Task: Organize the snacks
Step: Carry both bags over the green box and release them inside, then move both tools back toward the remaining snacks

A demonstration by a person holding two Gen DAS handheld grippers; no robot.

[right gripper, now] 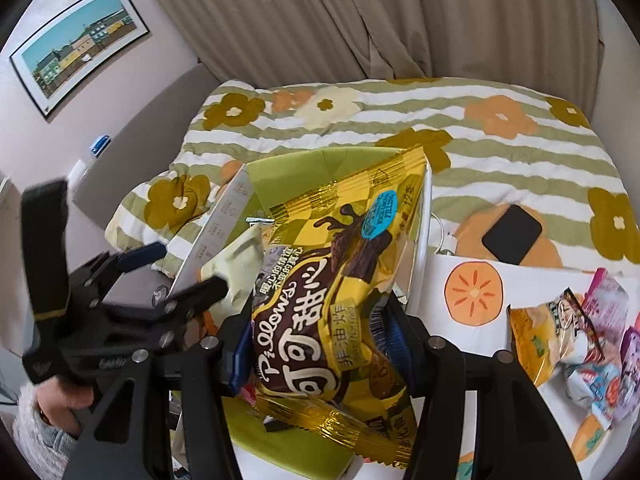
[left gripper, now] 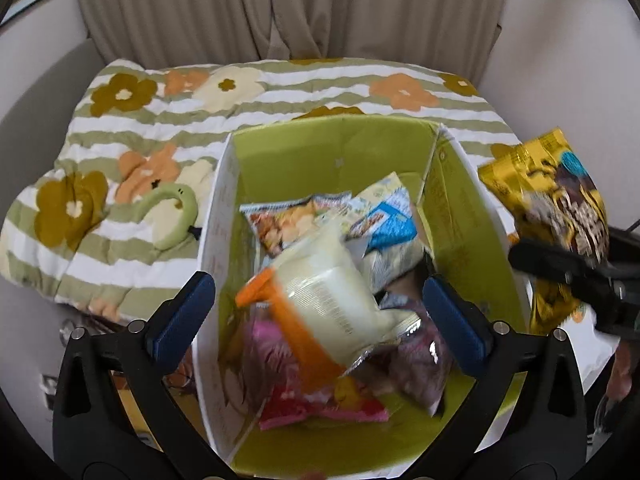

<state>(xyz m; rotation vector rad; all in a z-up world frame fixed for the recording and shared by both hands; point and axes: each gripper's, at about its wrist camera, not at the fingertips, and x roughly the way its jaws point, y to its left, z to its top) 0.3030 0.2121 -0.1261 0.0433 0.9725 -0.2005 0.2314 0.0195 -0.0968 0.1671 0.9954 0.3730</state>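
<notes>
A box (left gripper: 216,220) with white walls and a green inside stands on the bed and holds several snack packets. My left gripper (left gripper: 318,304) hangs open over it. Below, between its spread fingers, a blurred pale packet with an orange stripe (left gripper: 324,288) lies on top of the pile, and neither pad touches it. My right gripper (right gripper: 316,336) is shut on a yellow and brown cocoa pillow snack bag (right gripper: 332,280), held upright by the box's right wall (right gripper: 424,240). In the left wrist view that bag (left gripper: 552,200) and the right gripper (left gripper: 560,276) are at the right edge.
A striped flower quilt (left gripper: 280,92) covers the bed. A green plush ring (left gripper: 176,208) lies left of the box. To the right are a white sheet with an orange fruit print (right gripper: 474,294), a black phone (right gripper: 512,240) and several loose snacks (right gripper: 580,340). A sleeve and hand (right gripper: 52,412) hold the left gripper (right gripper: 176,272).
</notes>
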